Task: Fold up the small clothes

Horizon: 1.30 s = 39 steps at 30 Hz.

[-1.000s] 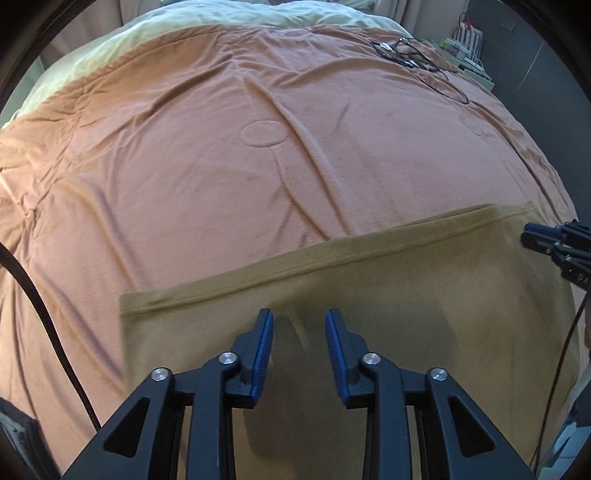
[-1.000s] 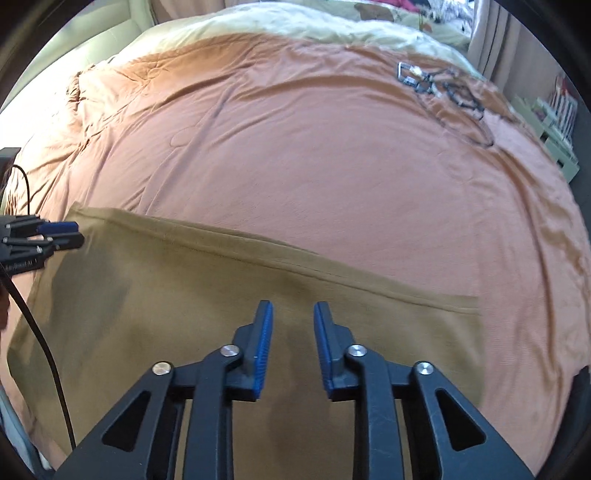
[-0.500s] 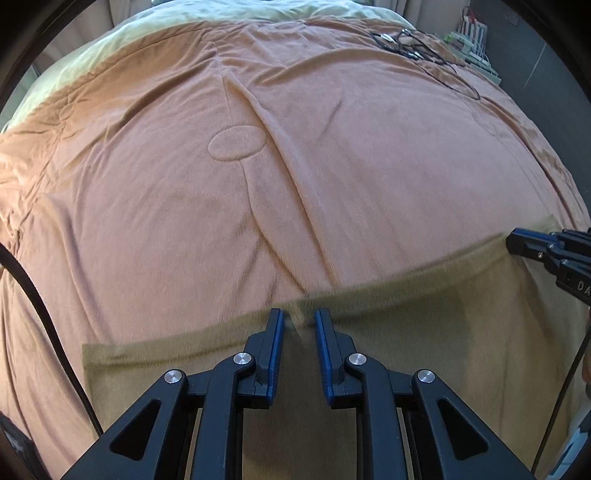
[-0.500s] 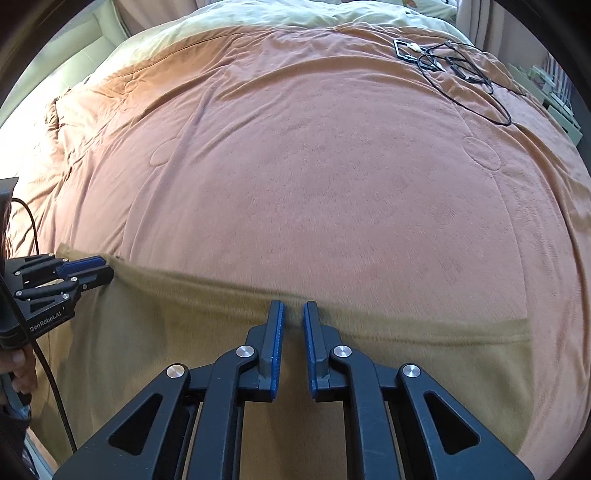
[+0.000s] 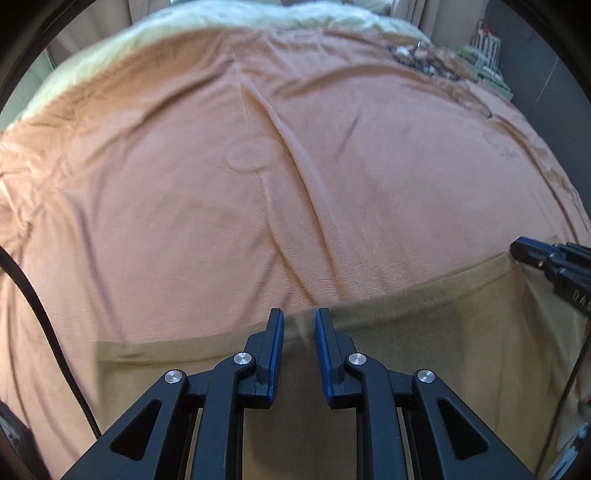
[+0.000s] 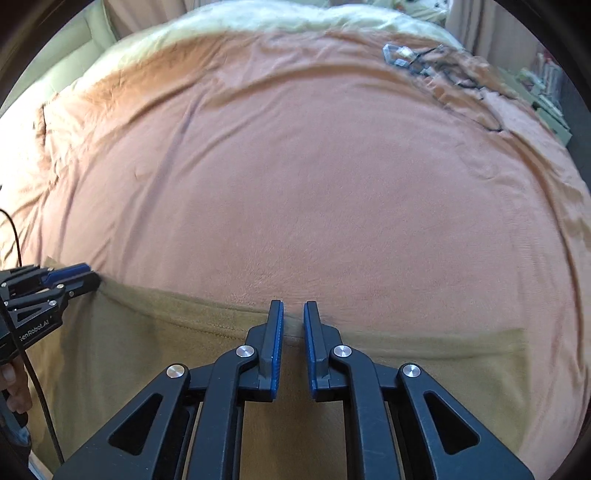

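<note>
An olive-brown garment (image 5: 424, 350) lies flat on an orange-brown blanket (image 5: 258, 221), and its far hem runs across both views. My left gripper (image 5: 298, 314) is shut on that hem, with a blurred ridge of cloth pinched between the blue pads. In the right wrist view the garment (image 6: 147, 350) fills the lower part, and my right gripper (image 6: 293, 306) is shut on the same hem further right. The left gripper (image 6: 94, 282) shows there at the hem's left end; the right gripper (image 5: 517, 251) shows at the left wrist view's right edge.
A tangle of black cables (image 6: 443, 66) lies on the blanket at the far right. Pale green bedding (image 6: 258, 18) borders the far side. A shelf with small items (image 5: 487, 48) stands past the bed's right edge. A black cord (image 5: 40, 314) hangs at left.
Both grippers came forward from over the garment's middle to its far hem. Their jaws narrowed onto the cloth. The hem now looks pulled straight between them.
</note>
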Each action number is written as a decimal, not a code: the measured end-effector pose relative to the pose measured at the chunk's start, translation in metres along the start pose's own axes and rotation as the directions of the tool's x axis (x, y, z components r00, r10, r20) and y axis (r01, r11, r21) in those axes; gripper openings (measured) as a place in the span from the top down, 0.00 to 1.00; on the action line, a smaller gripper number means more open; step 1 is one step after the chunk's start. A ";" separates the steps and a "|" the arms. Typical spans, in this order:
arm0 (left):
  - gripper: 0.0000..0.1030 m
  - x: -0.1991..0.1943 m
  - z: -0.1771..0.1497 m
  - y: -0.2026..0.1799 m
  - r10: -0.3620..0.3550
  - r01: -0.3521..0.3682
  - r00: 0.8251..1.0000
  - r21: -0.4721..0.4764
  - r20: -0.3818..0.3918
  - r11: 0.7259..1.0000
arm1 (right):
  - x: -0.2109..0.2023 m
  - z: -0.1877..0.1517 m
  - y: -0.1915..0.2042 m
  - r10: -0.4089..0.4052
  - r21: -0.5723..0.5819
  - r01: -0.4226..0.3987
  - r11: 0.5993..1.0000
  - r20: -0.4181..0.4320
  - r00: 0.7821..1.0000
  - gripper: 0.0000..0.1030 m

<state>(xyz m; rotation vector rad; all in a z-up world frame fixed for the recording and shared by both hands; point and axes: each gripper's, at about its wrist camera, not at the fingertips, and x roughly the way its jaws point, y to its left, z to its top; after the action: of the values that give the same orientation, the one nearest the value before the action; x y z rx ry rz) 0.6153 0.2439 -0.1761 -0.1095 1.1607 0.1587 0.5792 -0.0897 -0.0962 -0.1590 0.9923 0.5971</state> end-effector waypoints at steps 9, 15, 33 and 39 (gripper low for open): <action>0.81 -0.043 -0.044 0.041 0.007 -0.006 0.998 0.020 -0.065 1.000 | -0.051 -0.041 -0.032 -0.009 -0.048 0.008 0.999 -0.025 1.000 0.92; 0.81 -0.052 -0.082 0.058 0.024 -0.021 0.992 0.022 -0.121 1.000 | -0.080 -0.068 -0.050 -0.038 -0.050 0.036 0.998 -0.048 0.998 0.79; 0.81 -0.025 -0.101 0.102 0.049 -0.058 0.989 -0.068 -0.136 0.996 | -0.066 -0.086 -0.113 -0.126 0.117 0.141 0.983 -0.126 0.984 0.72; 0.81 -0.020 -0.086 0.109 0.084 -0.093 0.993 -0.107 -0.085 0.990 | -0.059 -0.072 -0.105 -0.267 0.091 0.270 0.959 -0.047 0.963 0.73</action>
<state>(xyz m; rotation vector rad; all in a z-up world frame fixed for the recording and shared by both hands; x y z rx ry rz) 0.5104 0.3351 -0.1916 -0.1637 1.2375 0.2993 0.5589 -0.2290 -0.1020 -0.2148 1.0106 0.2977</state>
